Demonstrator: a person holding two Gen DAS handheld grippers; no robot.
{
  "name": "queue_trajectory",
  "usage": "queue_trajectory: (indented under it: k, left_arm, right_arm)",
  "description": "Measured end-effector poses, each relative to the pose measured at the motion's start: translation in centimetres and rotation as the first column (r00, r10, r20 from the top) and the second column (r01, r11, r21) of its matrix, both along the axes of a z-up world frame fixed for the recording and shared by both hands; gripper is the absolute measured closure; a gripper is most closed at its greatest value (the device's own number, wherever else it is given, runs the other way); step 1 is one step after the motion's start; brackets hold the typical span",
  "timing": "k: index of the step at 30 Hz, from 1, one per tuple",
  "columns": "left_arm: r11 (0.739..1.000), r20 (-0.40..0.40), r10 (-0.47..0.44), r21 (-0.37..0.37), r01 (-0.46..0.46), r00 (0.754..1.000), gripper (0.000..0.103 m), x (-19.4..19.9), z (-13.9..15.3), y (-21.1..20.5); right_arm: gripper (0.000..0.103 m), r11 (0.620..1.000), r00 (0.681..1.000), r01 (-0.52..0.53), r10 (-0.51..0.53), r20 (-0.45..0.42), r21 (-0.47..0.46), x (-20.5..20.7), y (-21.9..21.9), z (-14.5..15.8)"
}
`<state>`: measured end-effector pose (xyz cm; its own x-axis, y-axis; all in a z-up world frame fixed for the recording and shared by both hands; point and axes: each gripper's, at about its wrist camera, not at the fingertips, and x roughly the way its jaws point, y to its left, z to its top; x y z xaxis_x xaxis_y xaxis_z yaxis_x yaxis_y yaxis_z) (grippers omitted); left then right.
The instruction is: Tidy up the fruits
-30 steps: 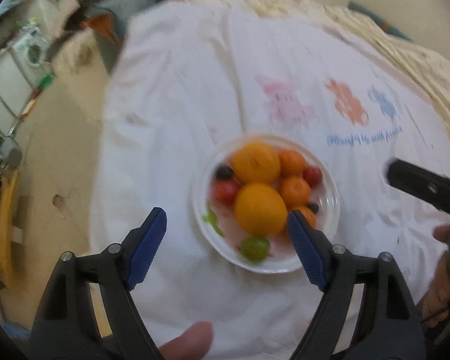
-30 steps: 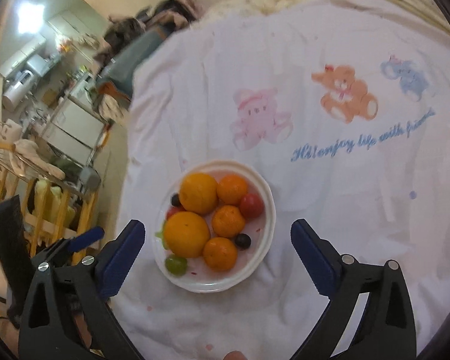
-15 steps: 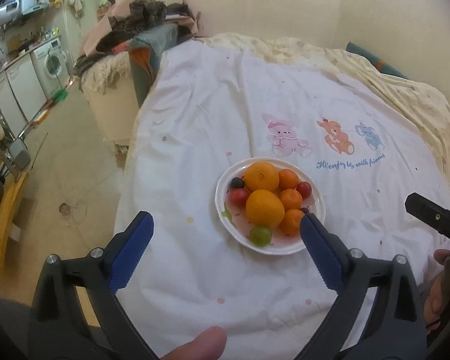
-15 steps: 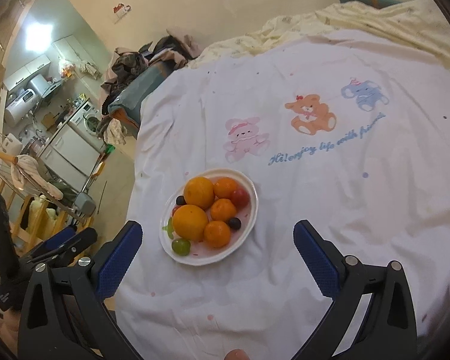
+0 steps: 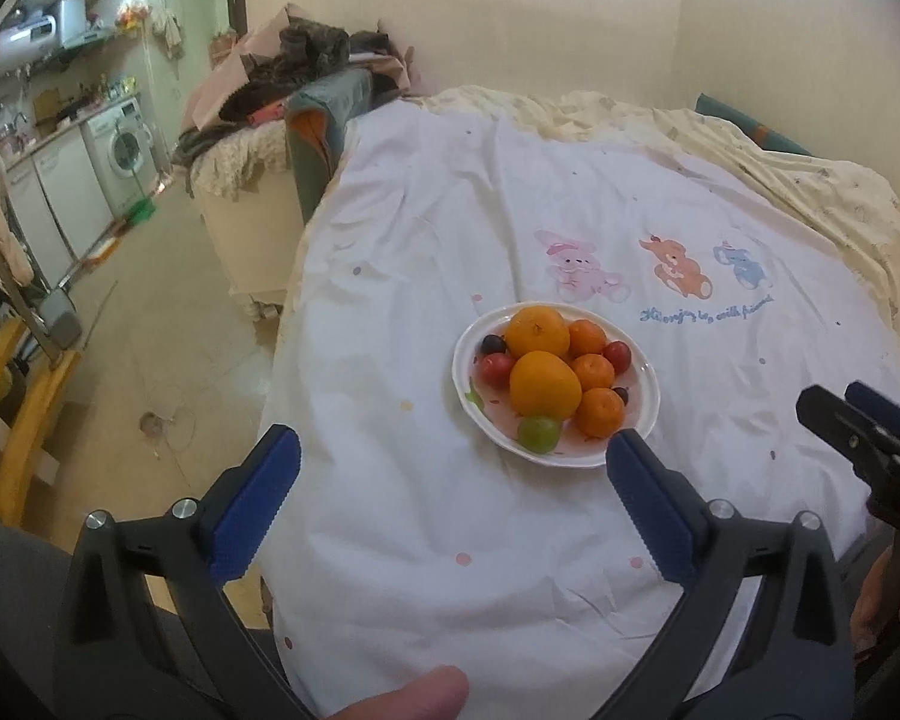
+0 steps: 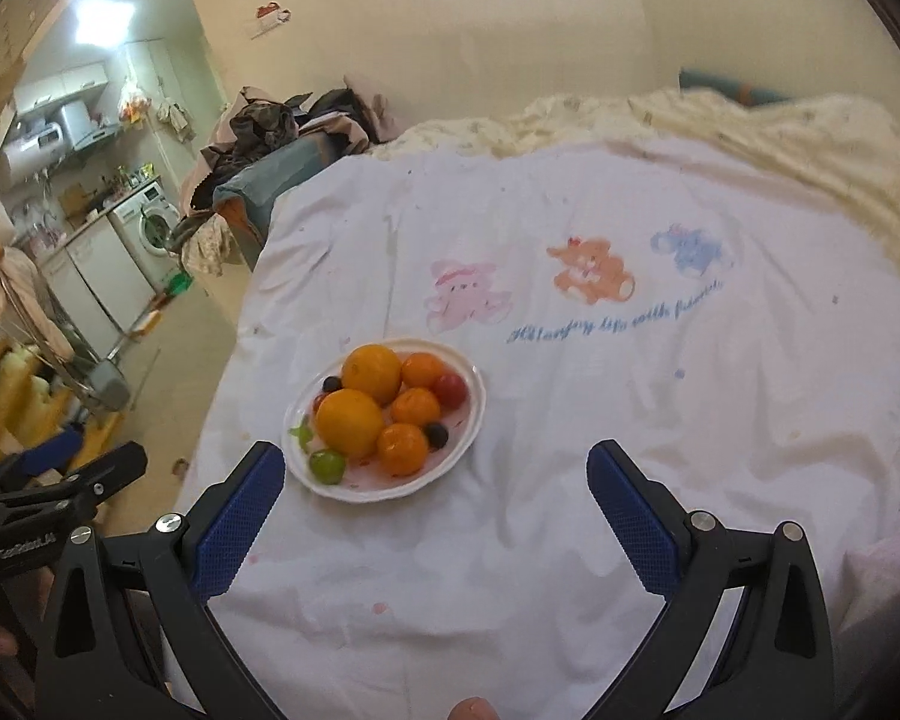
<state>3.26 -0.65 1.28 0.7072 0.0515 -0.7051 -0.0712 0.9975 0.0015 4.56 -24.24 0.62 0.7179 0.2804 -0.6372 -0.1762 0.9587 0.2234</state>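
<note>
A white plate [image 5: 645, 369] [image 6: 475, 402] sits on the white printed sheet. It holds two large oranges [image 5: 545, 384] [image 6: 349, 423], several small tangerines [image 5: 598, 412] [image 6: 403, 449], red tomatoes [image 5: 495, 369] [image 6: 450, 389], dark grapes and one green grape [image 5: 537, 434] [image 6: 327, 465]. My left gripper [image 5: 450, 498] is open and empty, held back from the plate's near edge. My right gripper [image 6: 435, 510] is open and empty, near and right of the plate. Each gripper shows at the edge of the other's view, the right gripper [image 5: 864, 438] and the left gripper [image 6: 60, 480].
The white sheet [image 5: 510, 228] with cartoon animals covers a bed, with a cream blanket [image 5: 810, 180] at the far side. The bed's left edge drops to the floor [image 5: 150, 360]. A pile of clothes [image 5: 306, 72] and a washing machine [image 5: 123, 144] lie beyond.
Both grippers have pulled back and up from the plate, so it looks smaller and farther. Their jaws stay open. The fruit has not moved.
</note>
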Motion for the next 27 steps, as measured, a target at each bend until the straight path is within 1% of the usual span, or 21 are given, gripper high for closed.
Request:
queue_trajectory:
  k: [2, 7, 10, 15, 27]
  left_arm:
    - [1.0, -0.003, 0.002, 0.01, -0.002, 1.0, 0.002, 0.1, -0.3, -0.1]
    - [1.0, -0.017, 0.013, 0.009, -0.013, 1.0, 0.002, 0.5, -1.0, 0.0]
    - [1.0, -0.027, 0.011, 0.009, -0.011, 1.0, 0.002, 0.7, -1.2, -0.1]
    - [1.0, -0.024, 0.019, -0.007, -0.019, 1.0, 0.002, 0.8, -1.3, 0.0]
    - [0.999, -0.03, 0.035, -0.038, -0.036, 0.999, 0.001, 0.9, -1.2, 0.6]
  right_arm:
    - [0.0, 1.0, 1.0, 0.002, -0.002, 0.006, -0.02, 0.3, 0.3, -0.2]
    - [0.0, 1.0, 1.0, 0.002, -0.002, -0.03, -0.001, 1.1, 0.4, -0.9]
    - [0.0, 1.0, 0.999, -0.003, 0.003, -0.033, -0.012, 1.2, 0.7, -1.1]
    - [0.0, 0.999, 1.0, -0.017, 0.016, -0.023, -0.036, 0.9, 1.2, -1.0]
    - [0.0, 0.998, 1.0, -0.029, 0.028, -0.012, -0.061, 0.7, 1.8, -0.7]
